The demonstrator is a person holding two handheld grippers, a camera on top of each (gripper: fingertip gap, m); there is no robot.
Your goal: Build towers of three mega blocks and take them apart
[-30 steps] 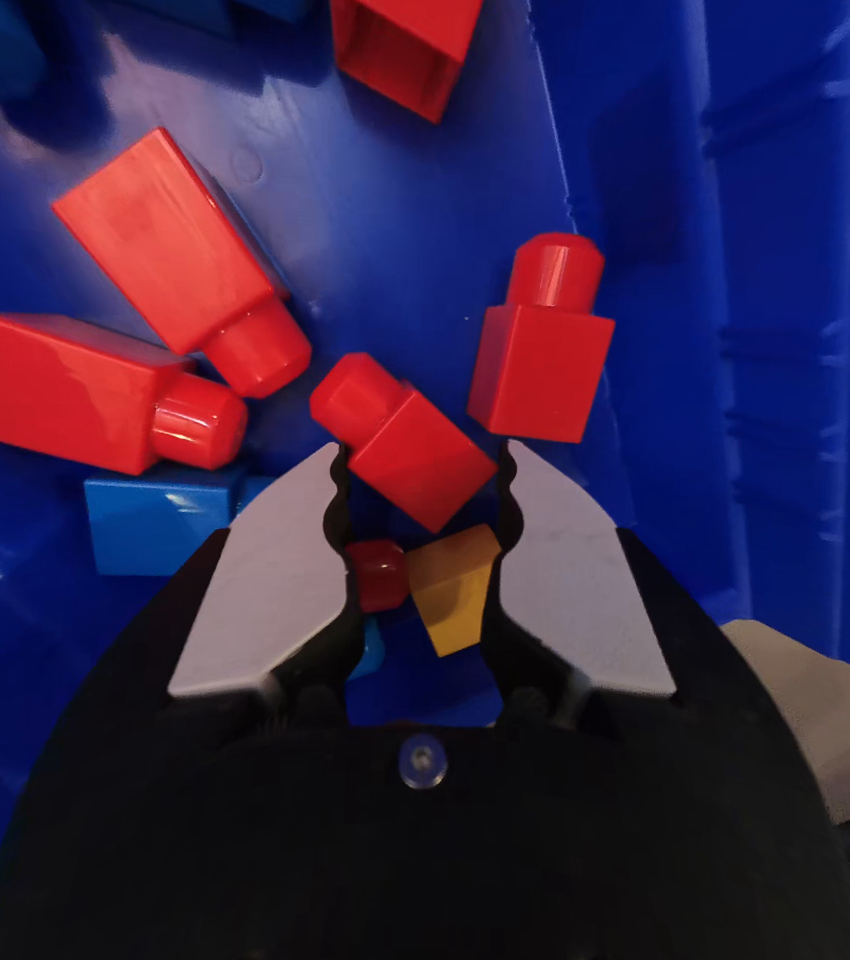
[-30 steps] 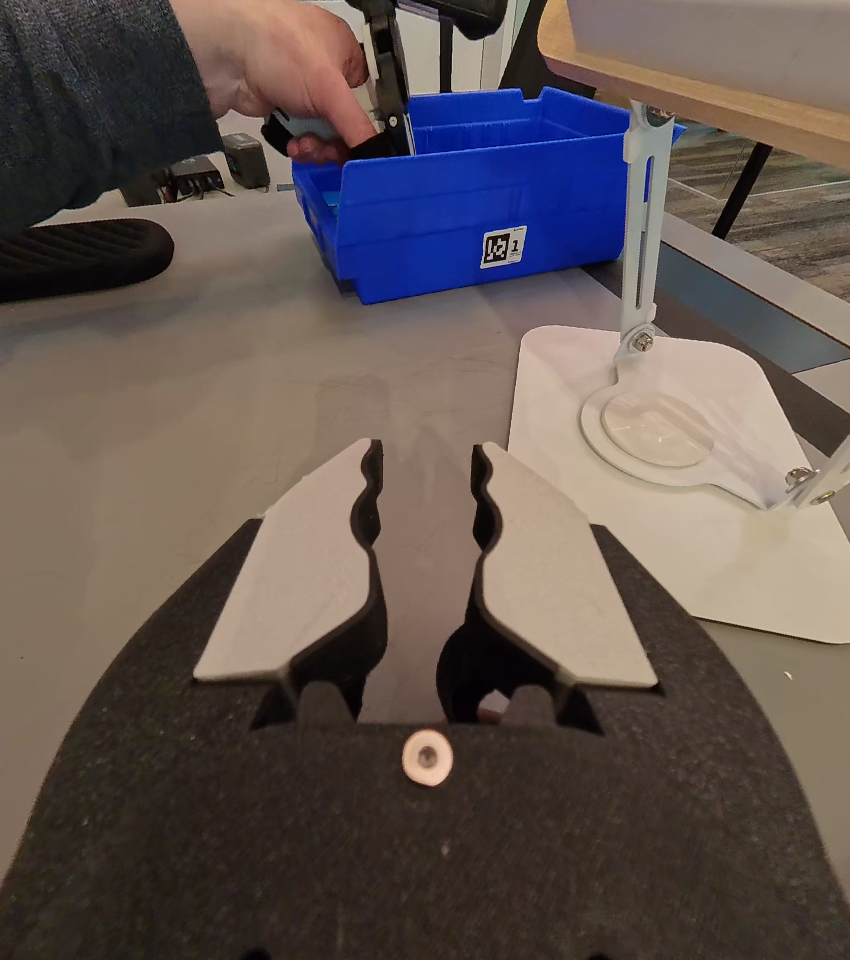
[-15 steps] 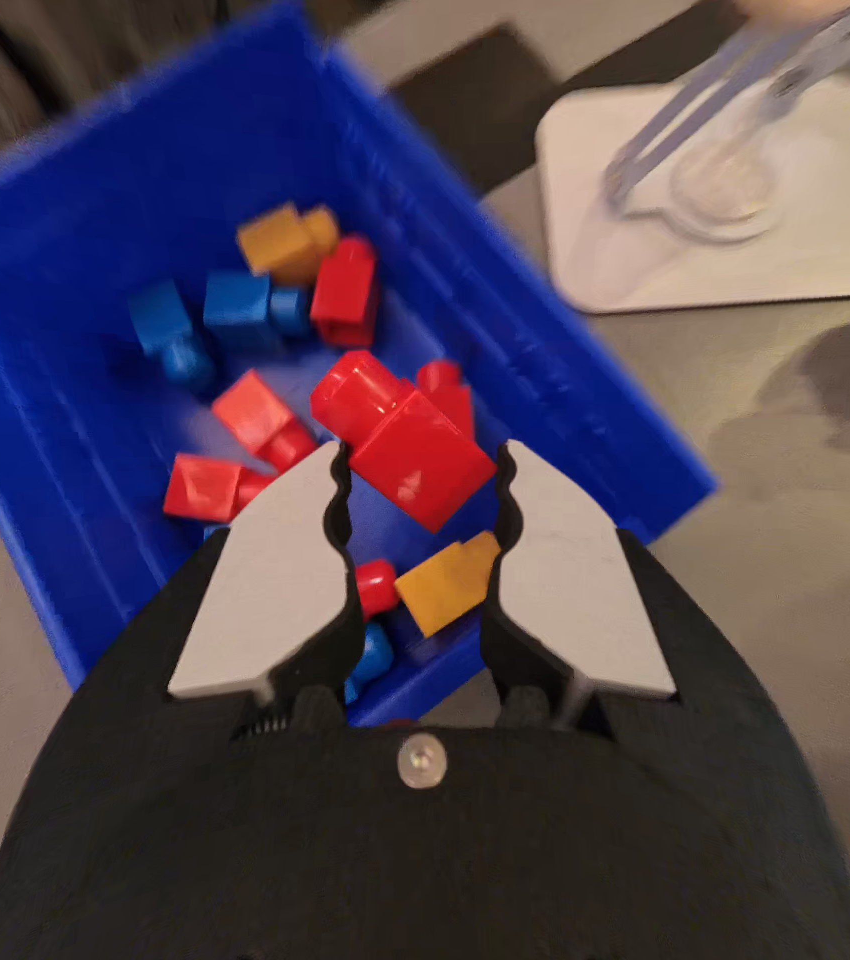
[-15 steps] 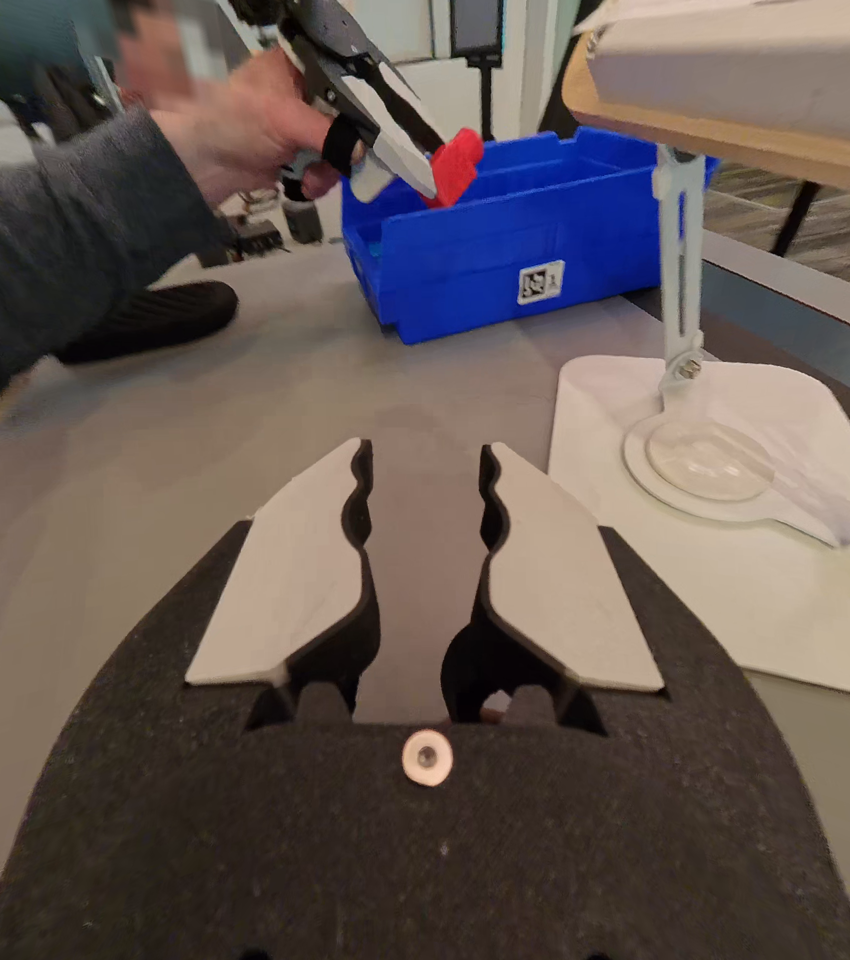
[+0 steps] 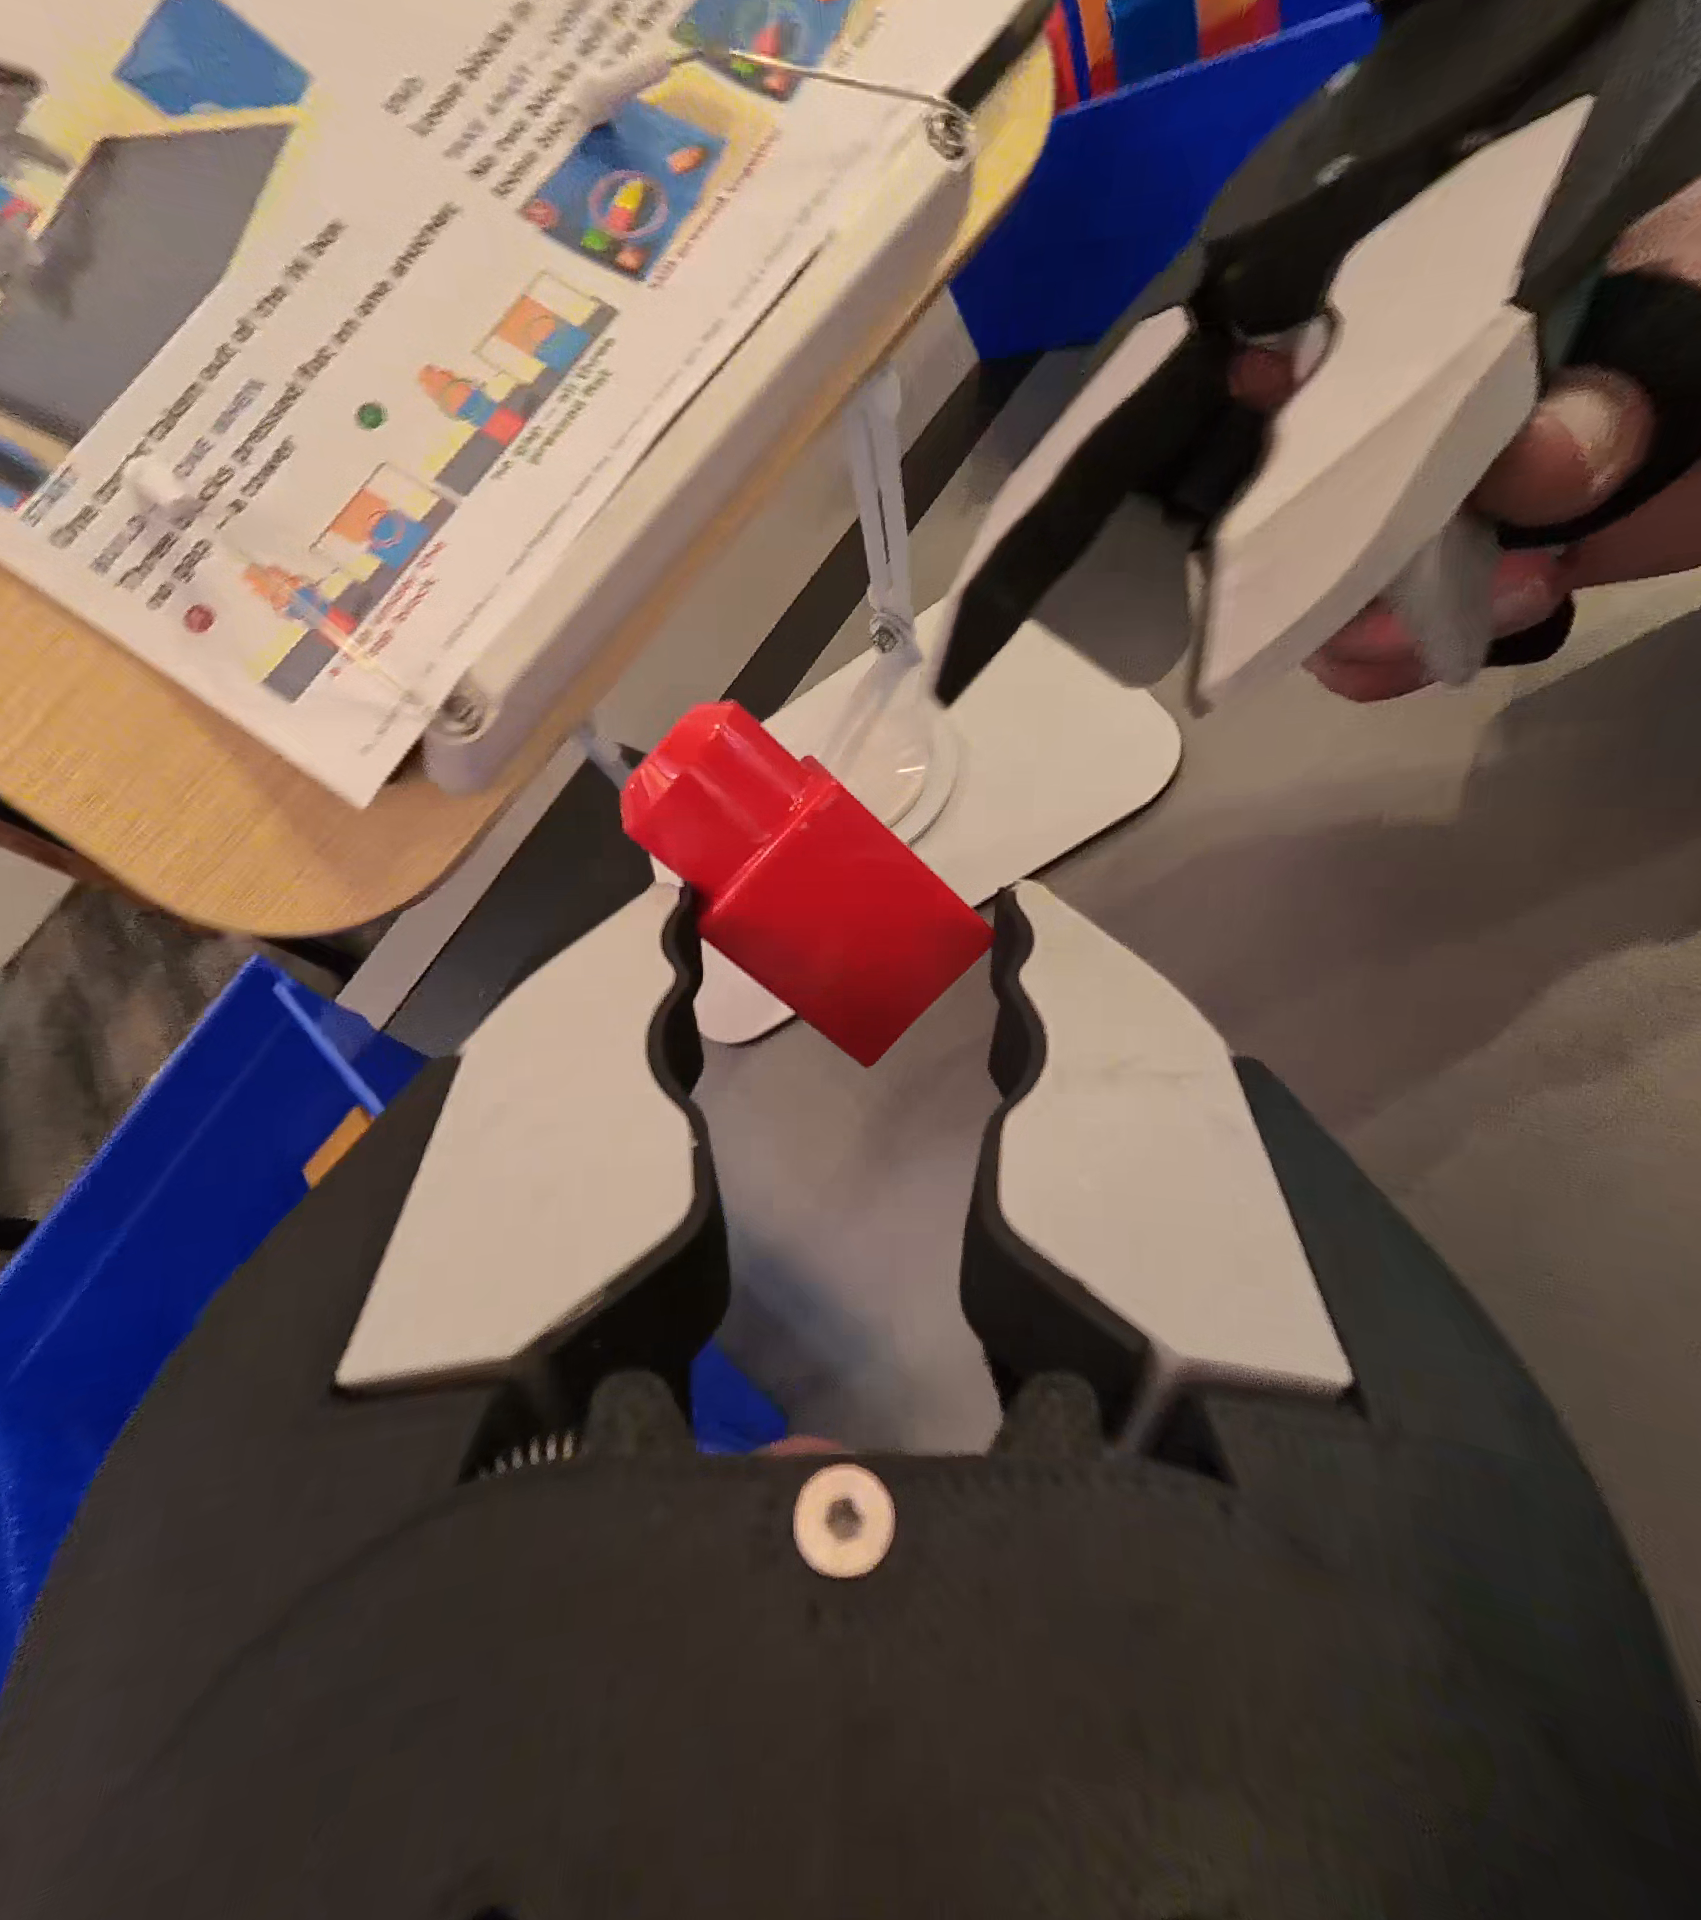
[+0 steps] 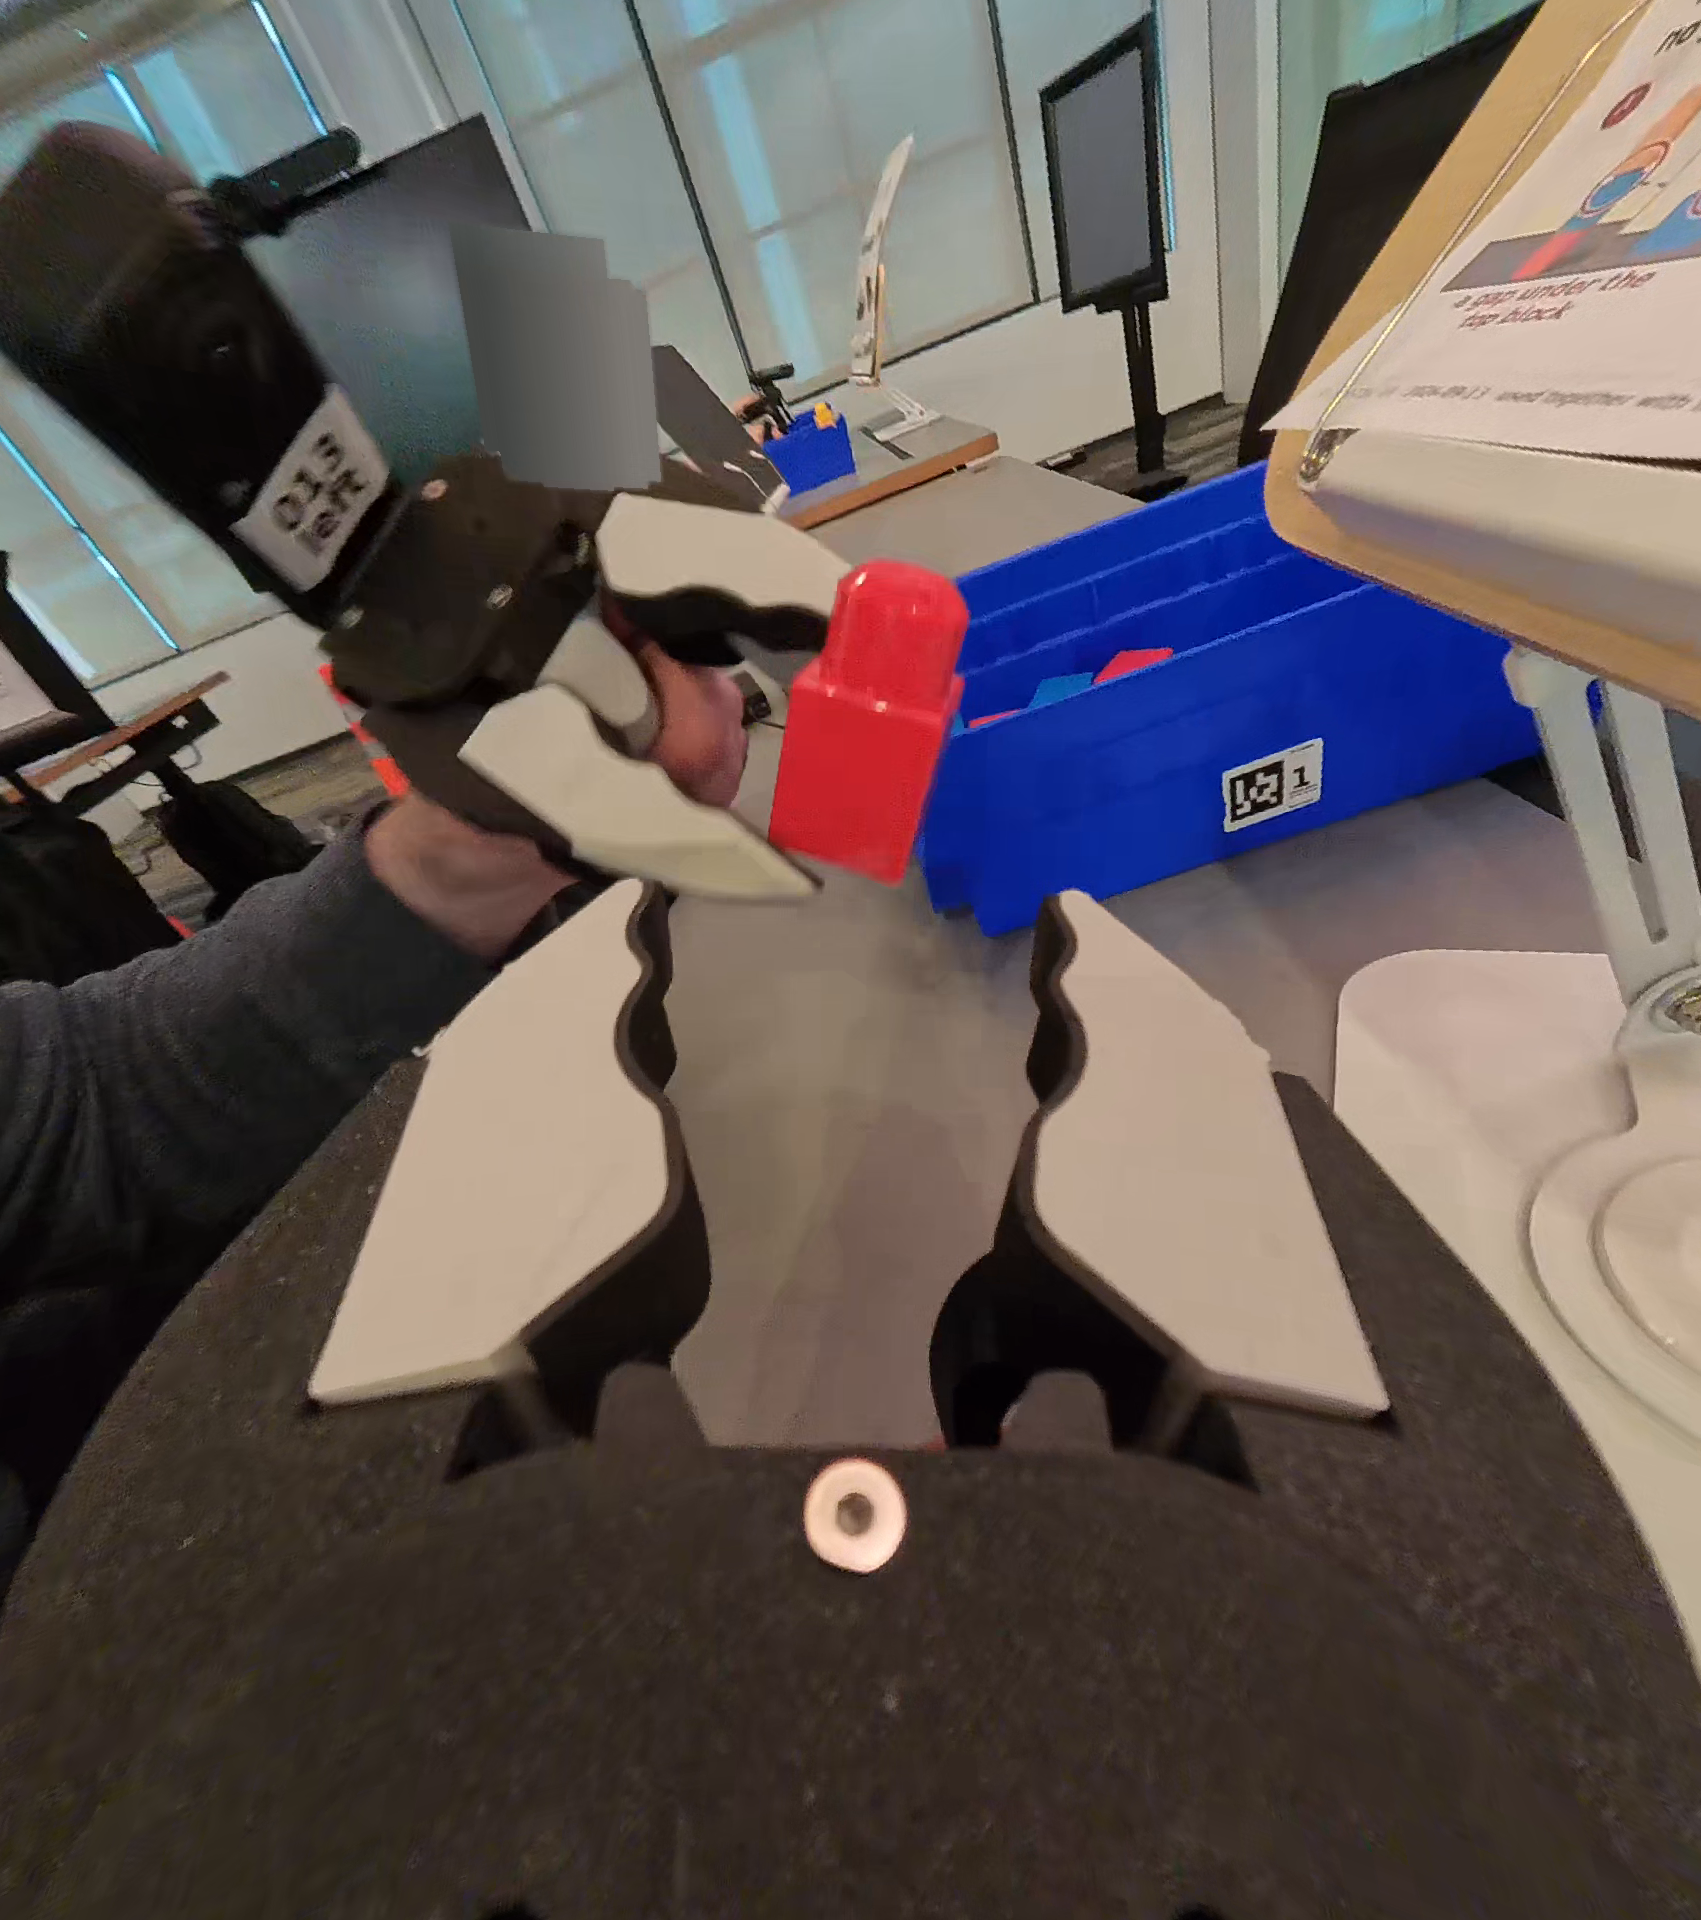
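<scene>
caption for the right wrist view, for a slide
Left gripper holds a red block upright above the open right gripper.

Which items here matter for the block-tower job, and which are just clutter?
In play:
- red plastic single-stud block, held in the left tongs
- blue plastic bin with more blocks
- right tongs, open and empty
- grey tabletop

Lying about:
- white metal stand base
- printed instruction sheet on the wooden board
- dark monitor on a stand
</scene>
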